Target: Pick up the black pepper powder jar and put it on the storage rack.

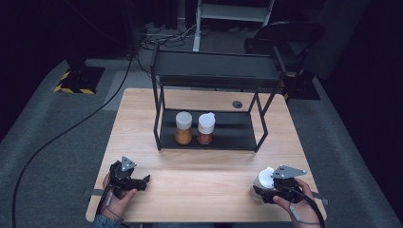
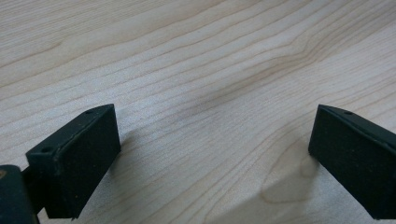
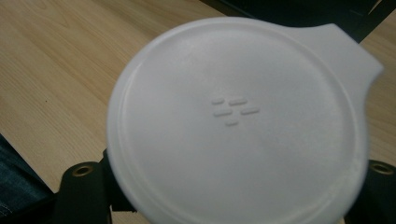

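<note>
A clear jar with a white flip-top lid (image 1: 264,179) stands at the front right of the wooden table (image 1: 199,171). My right gripper (image 1: 260,191) is shut on it, and the lid (image 3: 233,121) sits close in front of the right gripper view, with a jaw at each lower corner. At the front left my left gripper (image 1: 144,181) rests low over the table, its jaws wide apart (image 2: 212,154) with bare wood between them. Two more jars stand on the lower shelf of a black rack (image 1: 233,133): one of orange powder (image 1: 183,127) and one of reddish-brown powder (image 1: 206,128).
The rack's top shelf (image 1: 214,66) overhangs the two jars at the table's far half. A round cable hole (image 1: 236,104) lies behind the rack. Off the table are a black chair (image 1: 285,35) at the back right and a cable (image 1: 57,137) on the floor at left.
</note>
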Motion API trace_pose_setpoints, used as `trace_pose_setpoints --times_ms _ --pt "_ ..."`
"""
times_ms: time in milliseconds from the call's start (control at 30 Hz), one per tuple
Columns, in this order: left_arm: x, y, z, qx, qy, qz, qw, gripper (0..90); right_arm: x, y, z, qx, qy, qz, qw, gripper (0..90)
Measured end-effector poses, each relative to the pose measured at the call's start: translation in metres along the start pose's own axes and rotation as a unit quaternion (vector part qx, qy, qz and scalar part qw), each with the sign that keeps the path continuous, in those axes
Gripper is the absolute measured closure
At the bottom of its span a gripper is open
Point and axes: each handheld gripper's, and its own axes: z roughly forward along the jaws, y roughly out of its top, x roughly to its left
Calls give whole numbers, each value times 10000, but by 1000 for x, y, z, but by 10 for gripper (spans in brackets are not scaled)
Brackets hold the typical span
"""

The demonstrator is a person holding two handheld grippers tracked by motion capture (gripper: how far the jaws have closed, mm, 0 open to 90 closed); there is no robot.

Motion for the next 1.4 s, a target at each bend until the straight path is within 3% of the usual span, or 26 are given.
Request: trace_pose_setpoints --times_ms 667,833,1400 --pt "0 0 0 1 3 -8 10000 20 -10 48 -11 -71 -21 -333 9994 297" --pt "0 0 0 2 3 -9 10000 20 -14 60 -13 -102 19 -308 9995 297" --pt "0 0 0 -8 9 4 10000 19 -19 97 -5 -131 88 -481 9987 296"
